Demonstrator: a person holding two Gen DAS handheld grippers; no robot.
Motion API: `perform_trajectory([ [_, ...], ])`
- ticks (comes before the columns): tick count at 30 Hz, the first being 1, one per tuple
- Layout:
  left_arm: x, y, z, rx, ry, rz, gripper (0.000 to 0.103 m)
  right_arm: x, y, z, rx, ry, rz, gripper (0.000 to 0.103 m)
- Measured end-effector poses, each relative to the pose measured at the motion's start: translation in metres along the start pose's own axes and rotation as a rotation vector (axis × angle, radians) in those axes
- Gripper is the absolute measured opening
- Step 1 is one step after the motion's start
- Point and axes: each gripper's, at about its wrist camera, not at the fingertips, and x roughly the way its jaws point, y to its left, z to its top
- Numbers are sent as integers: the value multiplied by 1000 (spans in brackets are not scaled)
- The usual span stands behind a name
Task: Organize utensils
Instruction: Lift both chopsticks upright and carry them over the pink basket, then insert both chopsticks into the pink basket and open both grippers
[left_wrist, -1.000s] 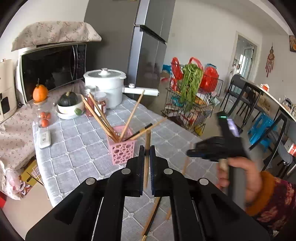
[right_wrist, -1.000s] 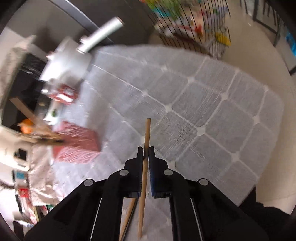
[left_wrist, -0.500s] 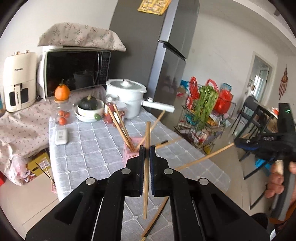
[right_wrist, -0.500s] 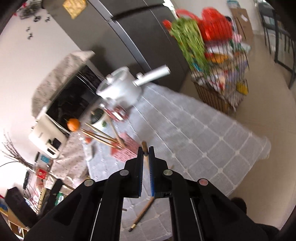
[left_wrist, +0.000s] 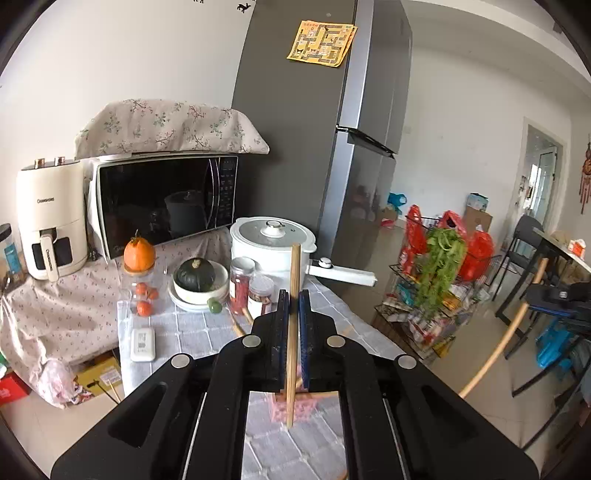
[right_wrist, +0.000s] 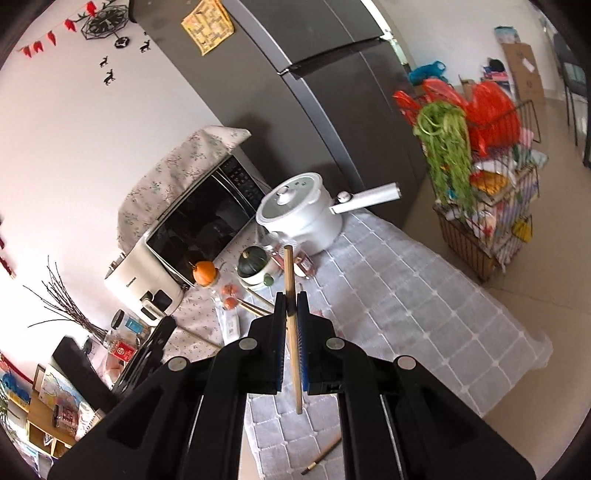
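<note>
left gripper (left_wrist: 291, 314) clamps an upright wooden chopstick (left_wrist: 293, 295) above the pink perforated holder (left_wrist: 291, 408) | right gripper (right_wrist: 291, 314) pinches another wooden chopstick (right_wrist: 291, 295) — over the grey checked surface (right_wrist: 424, 302) | white lidded pot (left_wrist: 271, 245) and red-lidded jars (left_wrist: 251, 288) just behind

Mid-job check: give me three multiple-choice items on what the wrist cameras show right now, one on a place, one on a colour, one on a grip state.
1. Where is the green squash?
A. in a white bowl
B. on the microwave
C. on the floor

2. What colour is the holder below the left gripper?
A. blue
B. pink
C. black

3. What does the right gripper hold?
A. nothing
B. a spoon
C. a wooden chopstick

Answers: 1 A, it sits in the bowl beside the jars. 2 B, pink lattice shows between the fingers. 3 C, the chopstick is pinched between shut fingers.
</note>
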Motion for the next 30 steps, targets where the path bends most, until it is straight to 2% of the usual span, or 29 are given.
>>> perform_trajectory([
  [7,57,2,-4,-20,3,40,5,27,15,16,-13,6,7,6],
  [11,83,15,-17,-73,84,21,6,50,23,25,-13,15,2,6],
  [14,67,33,-23,-143,80,39,6,67,30,31,-21,19,-17,6],
  [17,35,47,-26,-195,10,48,8,80,36,35,-37,18,-36,6],
  [22,9,59,-17,-220,-29,67,14,115,50,38,-69,26,-83,6],
  [25,10,65,-18,-231,-18,71,15,139,56,39,-83,31,-116,6],
  [28,21,72,-24,-258,29,69,15,162,60,36,-99,43,-151,6],
  [30,25,75,-27,-274,48,59,15,183,59,32,-105,73,-160,10],
])
